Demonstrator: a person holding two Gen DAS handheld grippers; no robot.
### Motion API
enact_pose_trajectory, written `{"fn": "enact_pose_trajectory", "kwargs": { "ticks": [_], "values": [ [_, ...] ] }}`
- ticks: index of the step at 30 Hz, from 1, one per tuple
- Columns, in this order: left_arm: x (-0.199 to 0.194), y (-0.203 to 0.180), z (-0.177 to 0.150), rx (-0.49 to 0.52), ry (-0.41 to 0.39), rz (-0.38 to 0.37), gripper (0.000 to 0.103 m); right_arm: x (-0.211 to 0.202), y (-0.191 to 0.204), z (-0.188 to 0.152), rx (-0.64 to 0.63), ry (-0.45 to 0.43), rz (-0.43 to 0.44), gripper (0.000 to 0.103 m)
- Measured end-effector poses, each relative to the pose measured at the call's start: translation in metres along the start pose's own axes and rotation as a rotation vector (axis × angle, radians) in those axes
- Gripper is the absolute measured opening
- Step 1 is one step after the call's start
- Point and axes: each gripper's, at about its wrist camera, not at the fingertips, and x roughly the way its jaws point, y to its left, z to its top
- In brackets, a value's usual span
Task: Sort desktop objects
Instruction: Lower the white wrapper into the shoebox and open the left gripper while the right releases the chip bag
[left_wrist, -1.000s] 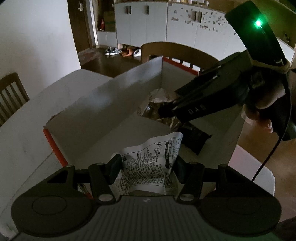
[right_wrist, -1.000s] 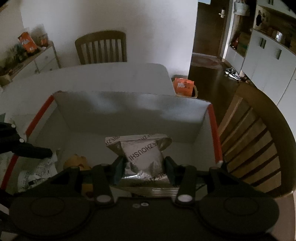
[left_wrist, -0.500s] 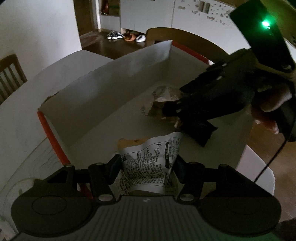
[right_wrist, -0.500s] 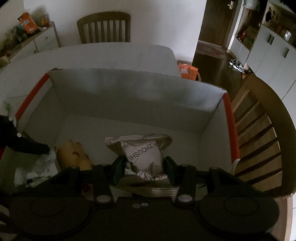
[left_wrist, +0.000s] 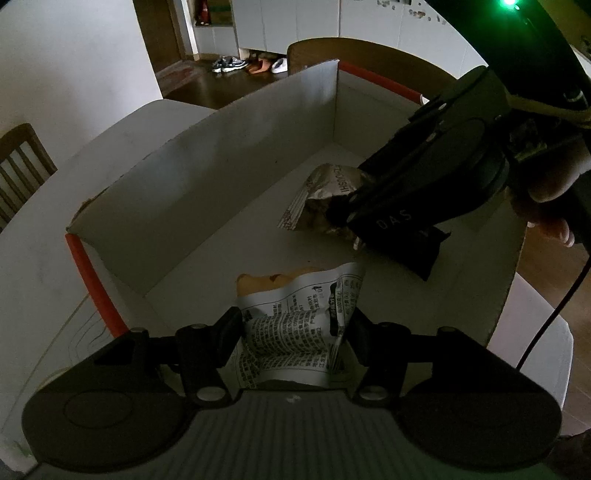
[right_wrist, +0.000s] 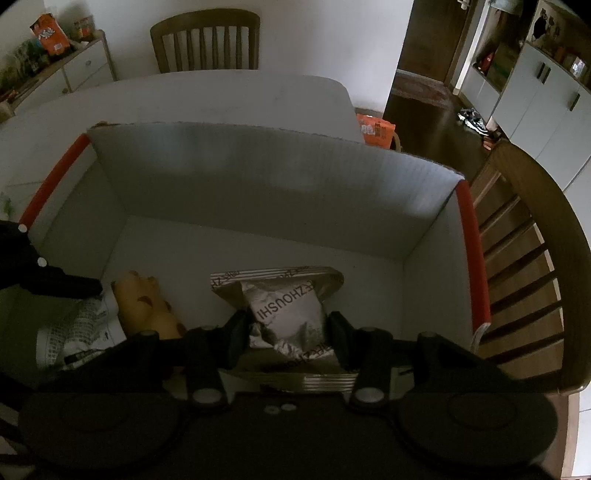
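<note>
Left gripper (left_wrist: 291, 328) clamps a white printed packet (left_wrist: 295, 325) over the box's (right_wrist: 258, 177) near-left edge; right gripper (right_wrist: 288, 332) pinches a silver pouch (right_wrist: 284, 314) above the bare far floor, beside a tan packet (right_wrist: 142, 306).

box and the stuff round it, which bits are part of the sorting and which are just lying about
Part of the job:
- cardboard box
- white printed packet in left gripper
- silver packet in right gripper
- tan packet in the box

Lying about:
- chair
- shoes
- orange bag
</note>
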Motion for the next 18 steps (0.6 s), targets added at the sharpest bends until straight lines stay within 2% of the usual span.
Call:
{"fn": "enact_pose_trajectory", "kwargs": {
  "ticks": [7,13,18],
  "values": [
    [-0.001,0.002,-0.001,-0.003,0.003,0.006,0.064,0.0,0.0,-0.002,0.004,-0.007,-0.006,0.048],
    [-0.002,0.002,-0.002,-0.009,0.004,0.018,0.065,-0.005,-0.001,0.0,0.012,-0.031,-0.003,0.061],
    [-0.006,0.005,-0.004,-0.038,-0.006,0.012,0.069,-0.012,-0.005,0.001,0.021,-0.055,0.006,0.064]
  ]
}}
